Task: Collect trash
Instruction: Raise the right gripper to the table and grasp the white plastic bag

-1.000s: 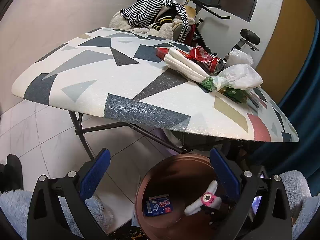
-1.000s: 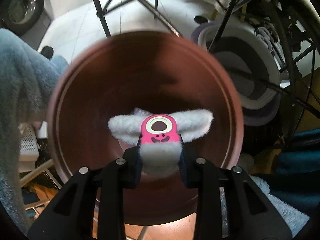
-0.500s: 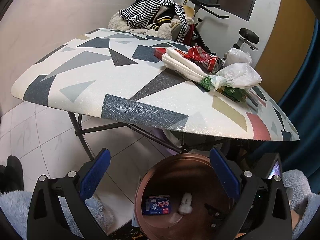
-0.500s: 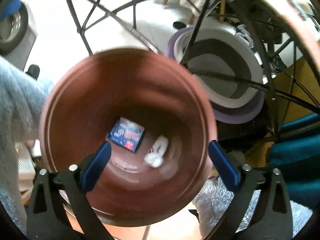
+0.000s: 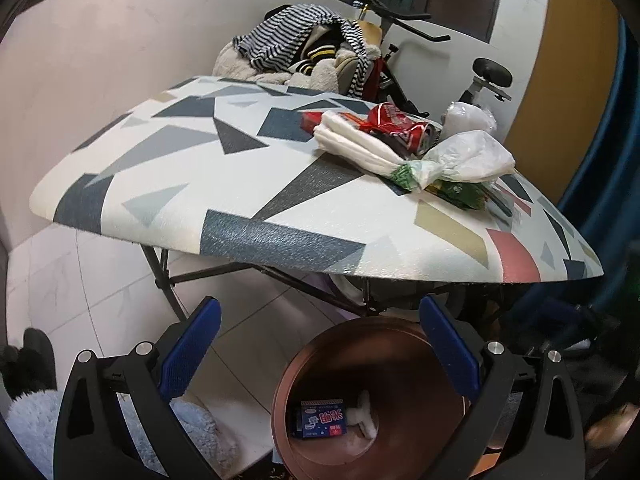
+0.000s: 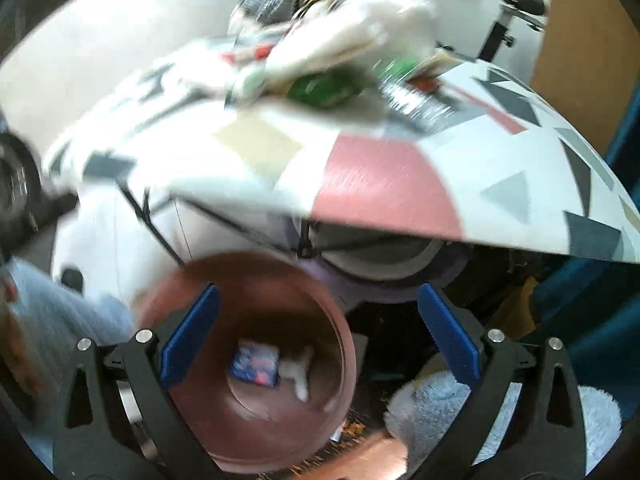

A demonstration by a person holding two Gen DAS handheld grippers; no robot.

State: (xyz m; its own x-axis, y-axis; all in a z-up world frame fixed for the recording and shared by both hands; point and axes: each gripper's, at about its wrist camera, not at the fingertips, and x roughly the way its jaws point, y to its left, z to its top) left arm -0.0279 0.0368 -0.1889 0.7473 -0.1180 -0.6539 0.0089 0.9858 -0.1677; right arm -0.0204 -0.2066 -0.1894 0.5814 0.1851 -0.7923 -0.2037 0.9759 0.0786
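Left wrist view: blue packet with white characters I can't read lies in the copper bin at 6 o'clock. Right gripper has just sprung apart, empty; left gripper also gapes wide.

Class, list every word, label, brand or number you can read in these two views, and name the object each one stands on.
Blue packet in the copper bin: large white characters, not clear enough to quote.
Crushed red can on the table: white lettering, unreadable.
Green wrapper: print too small.
Right wrist view: blurred, nothing legible.
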